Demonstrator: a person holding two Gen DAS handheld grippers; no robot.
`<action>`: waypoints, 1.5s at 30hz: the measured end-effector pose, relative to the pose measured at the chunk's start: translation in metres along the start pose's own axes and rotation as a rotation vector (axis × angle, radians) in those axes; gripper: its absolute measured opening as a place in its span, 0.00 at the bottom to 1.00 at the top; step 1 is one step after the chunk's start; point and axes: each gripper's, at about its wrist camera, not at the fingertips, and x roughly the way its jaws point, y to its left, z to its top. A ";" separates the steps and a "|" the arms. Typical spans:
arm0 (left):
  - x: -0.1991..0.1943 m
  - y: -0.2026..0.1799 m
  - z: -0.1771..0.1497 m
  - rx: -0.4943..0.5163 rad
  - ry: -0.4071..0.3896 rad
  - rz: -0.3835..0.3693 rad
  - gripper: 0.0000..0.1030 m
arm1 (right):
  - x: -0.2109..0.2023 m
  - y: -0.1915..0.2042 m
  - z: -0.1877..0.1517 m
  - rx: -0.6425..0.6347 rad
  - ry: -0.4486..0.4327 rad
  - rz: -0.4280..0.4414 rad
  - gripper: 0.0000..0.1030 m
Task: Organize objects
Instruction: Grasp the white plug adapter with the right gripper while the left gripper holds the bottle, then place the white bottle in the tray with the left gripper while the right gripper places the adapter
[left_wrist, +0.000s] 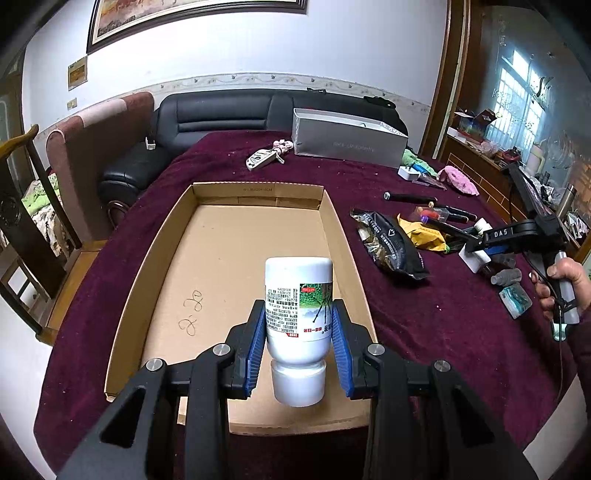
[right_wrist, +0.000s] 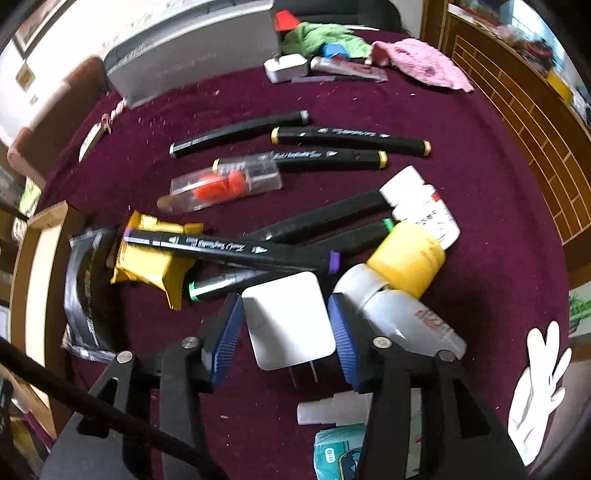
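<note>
The left gripper (left_wrist: 299, 328) carries a white bottle (left_wrist: 298, 317) upside down over the cardboard tray (left_wrist: 221, 266), blue pads close against its sides, so the step looks like placing it; next it likely needs lowering and releasing. The right gripper (right_wrist: 286, 332) stands wide around a white charger (right_wrist: 288, 321), the pads apparently not yet touching, beside markers (right_wrist: 229, 247) and bottles. All sits on a maroon tablecloth (left_wrist: 443, 314) near a black sofa (left_wrist: 221, 114).

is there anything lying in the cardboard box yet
No, the cardboard box floor shows bare; the white bottle is between the left gripper fingers above it.
</note>
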 end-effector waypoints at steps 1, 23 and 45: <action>0.001 0.001 0.000 -0.002 0.002 0.000 0.28 | 0.001 0.005 -0.002 -0.018 0.003 -0.004 0.49; -0.010 0.010 0.022 -0.011 -0.043 -0.034 0.28 | -0.056 0.068 -0.038 -0.028 -0.087 0.141 0.42; 0.132 0.071 0.099 -0.139 0.168 -0.059 0.28 | 0.025 0.264 0.034 -0.018 0.041 0.364 0.42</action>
